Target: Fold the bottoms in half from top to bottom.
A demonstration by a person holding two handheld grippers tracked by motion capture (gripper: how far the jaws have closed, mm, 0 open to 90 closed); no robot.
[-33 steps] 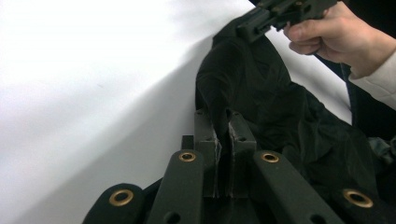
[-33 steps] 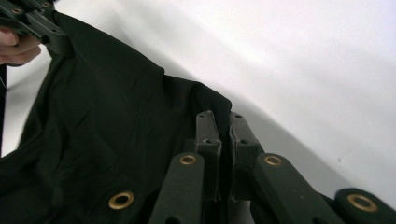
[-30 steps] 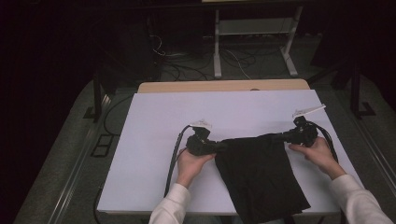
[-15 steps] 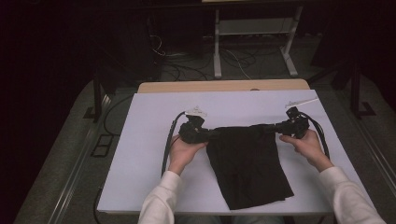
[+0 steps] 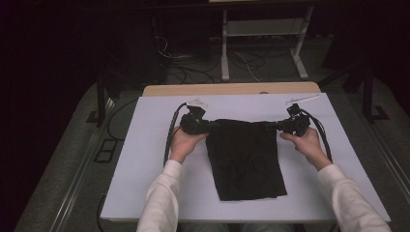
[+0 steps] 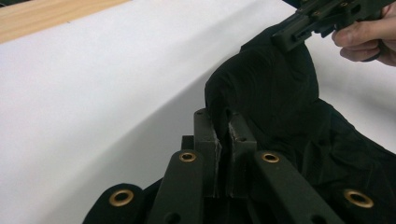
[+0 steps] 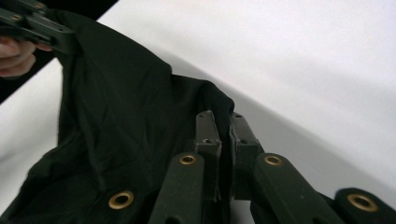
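Black cloth [image 5: 246,159] is held by its far corners, left gripper [image 5: 209,126] and right gripper [image 5: 279,126] each clamped on one, near hem resting on the table [image 5: 145,159]; equal tension should be kept so it is laid flat.

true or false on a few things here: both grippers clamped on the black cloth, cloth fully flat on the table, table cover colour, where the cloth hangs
1. The left hand-held gripper is shut on a corner of the black fabric cloth. True.
2. The right hand-held gripper is open and clear of the cloth. False: its jaws are shut on the cloth's other top corner.
3. The cloth lies fully flat on the table. False: its top edge is lifted and stretched between the two grippers, while the lower part rests on the surface.
4. The white rectangular table cover lies under the cloth. True.
5. The cloth is bright red. False: it is black.
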